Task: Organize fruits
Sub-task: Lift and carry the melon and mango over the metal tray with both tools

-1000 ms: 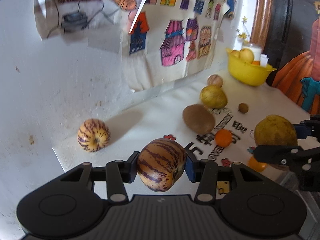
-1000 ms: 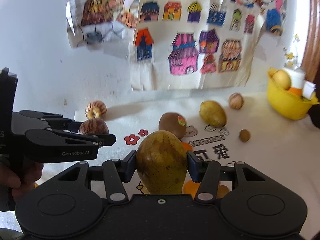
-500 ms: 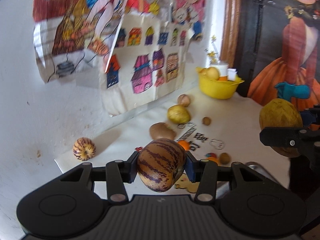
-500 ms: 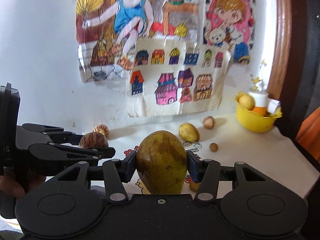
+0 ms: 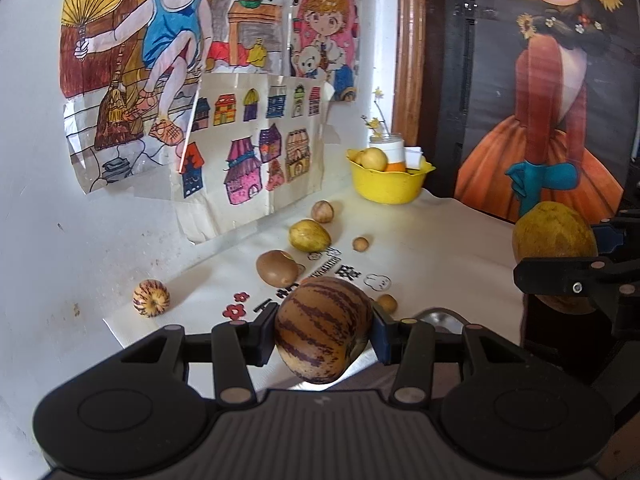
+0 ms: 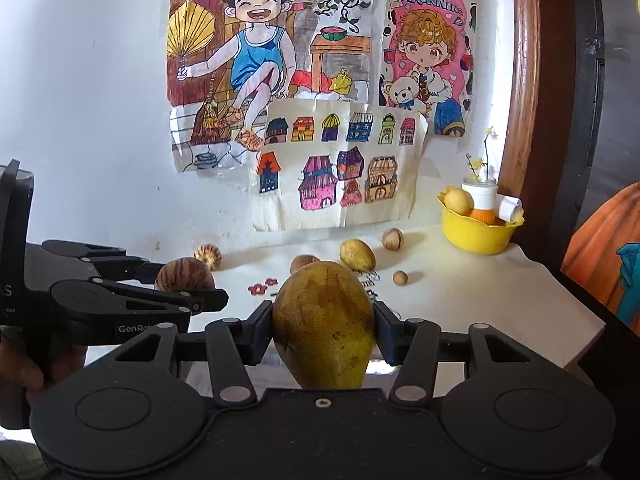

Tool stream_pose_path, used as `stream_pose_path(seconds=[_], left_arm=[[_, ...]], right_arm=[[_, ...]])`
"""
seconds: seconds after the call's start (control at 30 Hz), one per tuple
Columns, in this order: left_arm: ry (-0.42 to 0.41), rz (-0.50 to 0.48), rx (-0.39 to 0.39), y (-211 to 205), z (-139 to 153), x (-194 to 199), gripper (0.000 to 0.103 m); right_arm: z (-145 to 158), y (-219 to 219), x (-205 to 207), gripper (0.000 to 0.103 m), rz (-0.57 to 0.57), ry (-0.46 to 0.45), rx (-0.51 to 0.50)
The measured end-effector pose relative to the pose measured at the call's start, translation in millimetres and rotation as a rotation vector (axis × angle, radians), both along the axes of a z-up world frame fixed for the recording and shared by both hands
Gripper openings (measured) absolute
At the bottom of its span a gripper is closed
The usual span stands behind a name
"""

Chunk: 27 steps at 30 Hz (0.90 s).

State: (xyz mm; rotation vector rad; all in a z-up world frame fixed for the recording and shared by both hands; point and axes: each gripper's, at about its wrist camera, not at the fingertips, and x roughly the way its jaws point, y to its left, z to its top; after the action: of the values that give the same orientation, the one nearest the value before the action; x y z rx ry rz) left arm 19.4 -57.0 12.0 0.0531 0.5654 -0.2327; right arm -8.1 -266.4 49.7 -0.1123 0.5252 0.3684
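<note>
Left wrist view has the left gripper [image 5: 323,338] pinching a striped melon [image 5: 322,328] above the near edge of the table [image 5: 440,240]; right wrist view shows the right gripper [image 6: 323,334] clamped on a mango [image 6: 326,324], likewise held in the air. Both fruits are rounded and smooth, gripped only at their sides, so a jolt could roll one out. The two grippers hang near each other, and a careless swing might knock them together.
</note>
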Motion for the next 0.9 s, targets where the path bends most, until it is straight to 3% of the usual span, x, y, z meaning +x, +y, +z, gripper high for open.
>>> stream_pose_path(seconds=[0.47,0.9], left_arm=[[0.075,-0.022,0.004,-3.1,-27.8,-36.4,0.051],[0.219,-0.020,0.023,-6.6,-89.9,-30.8,0.051]], right_arm=[[-26.1,-6.9,-21.1,0.054,-0.002,0.064,0.004],[-112.0,-3.9,8.7,0.054,-0.037,0.271,-0.033]])
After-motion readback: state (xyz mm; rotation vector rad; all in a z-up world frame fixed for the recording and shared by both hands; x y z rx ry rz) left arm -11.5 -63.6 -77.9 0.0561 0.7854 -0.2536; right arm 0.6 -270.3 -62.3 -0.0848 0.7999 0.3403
